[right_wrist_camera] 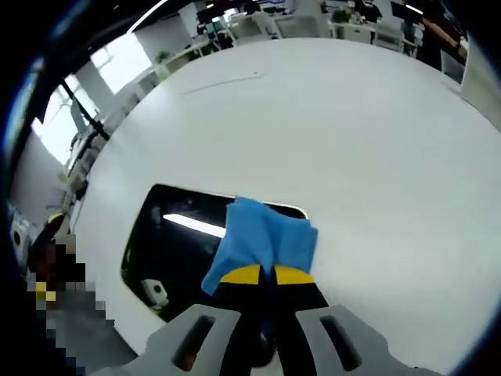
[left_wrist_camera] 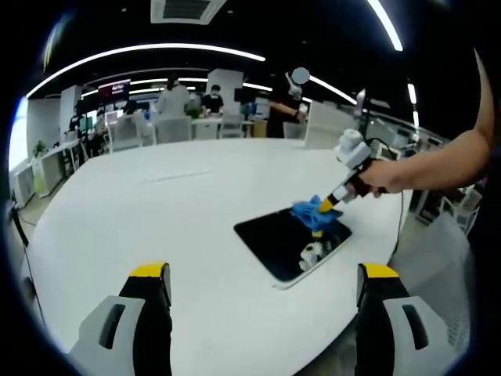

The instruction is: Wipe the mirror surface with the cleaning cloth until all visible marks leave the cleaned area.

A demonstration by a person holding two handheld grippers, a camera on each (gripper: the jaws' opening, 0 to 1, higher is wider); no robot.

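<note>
Lay flat near the rounded edge of a smooth white bench [left_wrist_camera: 172, 211]: a dark, glossy mirror [left_wrist_camera: 278, 239], rectangular with rounded corners and a thin pale rim, toward 4 o'clock in the left gripper view. Reflected a bright ceiling light strip as a white bar on its slick surface in the right gripper view [right_wrist_camera: 168, 243]. Carried a small whitish reflection near its lower edge.

Rested on the far corner of the mirror: a soft blue cloth [right_wrist_camera: 262, 243], folded and creased, matte against the shine. Pinched by the right gripper [right_wrist_camera: 266, 276], yellow-tipped jaws closed tight on the cloth's near edge, fabric fanning out toward 12 o'clock over the mirror's rim. Seen from the left gripper view as a bunched blue lump [left_wrist_camera: 315, 213] under the right gripper [left_wrist_camera: 330, 205], held by a person's hand [left_wrist_camera: 376, 178] reaching in from 3 o'clock.

Hovered above the bench: the left gripper [left_wrist_camera: 262, 278], grey jaws with yellow pads spread wide apart, nothing between them, well short of the mirror.
</note>
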